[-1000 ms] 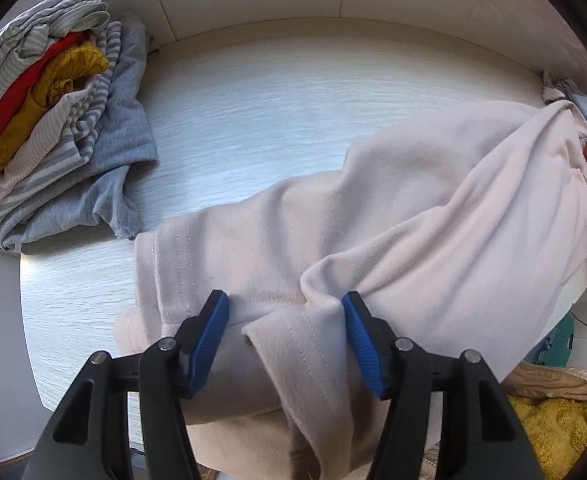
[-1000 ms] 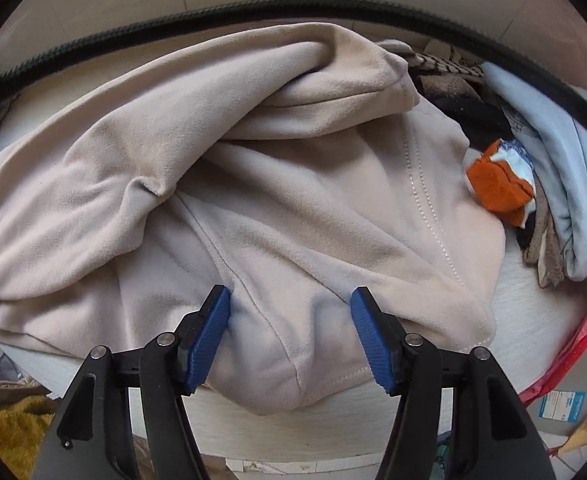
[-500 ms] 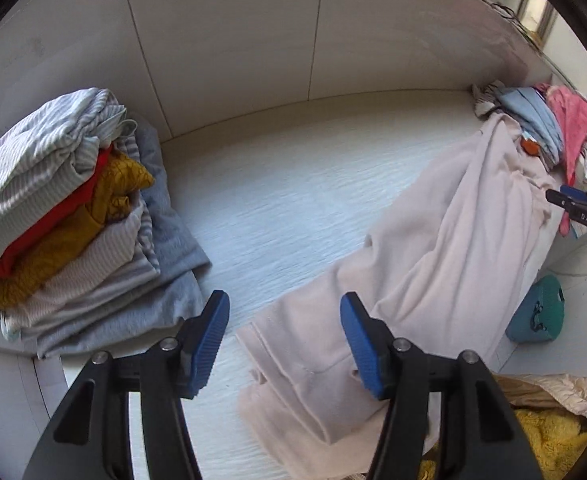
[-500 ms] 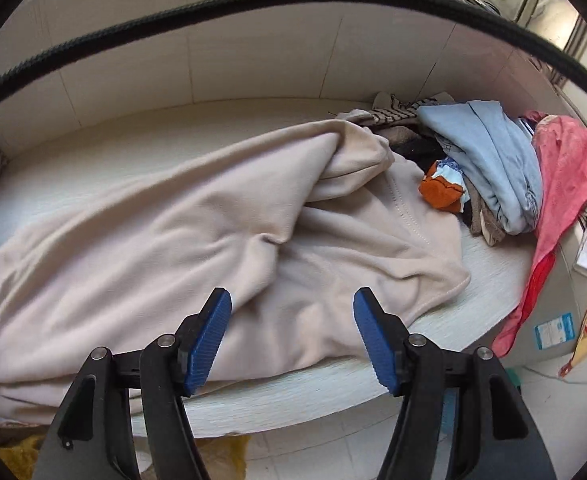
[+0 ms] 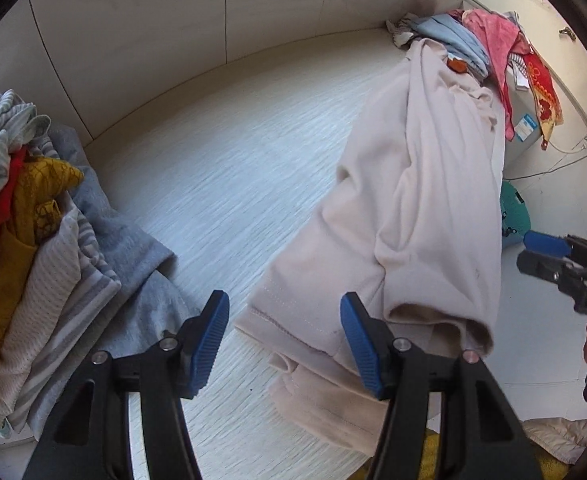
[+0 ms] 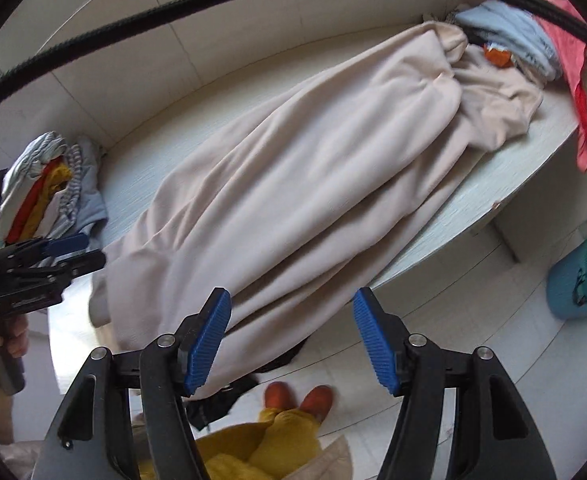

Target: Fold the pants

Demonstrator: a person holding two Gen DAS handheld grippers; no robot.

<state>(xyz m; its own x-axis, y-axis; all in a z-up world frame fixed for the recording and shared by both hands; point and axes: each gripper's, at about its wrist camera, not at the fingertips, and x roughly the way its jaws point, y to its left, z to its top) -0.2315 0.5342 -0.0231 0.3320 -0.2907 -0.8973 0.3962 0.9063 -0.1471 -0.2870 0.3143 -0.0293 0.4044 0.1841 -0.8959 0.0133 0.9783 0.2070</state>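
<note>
Beige pants lie stretched along the white table, rumpled, with one end hanging over the front edge; they also show in the right wrist view. My left gripper is open and empty, raised above the pants' near end. My right gripper is open and empty, held above the table's front edge and the hanging part of the pants. Each gripper shows in the other's view: the right one and the left one.
A stack of folded clothes sits at the table's left end. A heap of unfolded clothes lies at the right end. A teal basket stands on the floor. My feet in orange slippers are below.
Both grippers have pulled back and up from the pants, empty and open. The views now take in the whole table and the pants lying stretched out.
</note>
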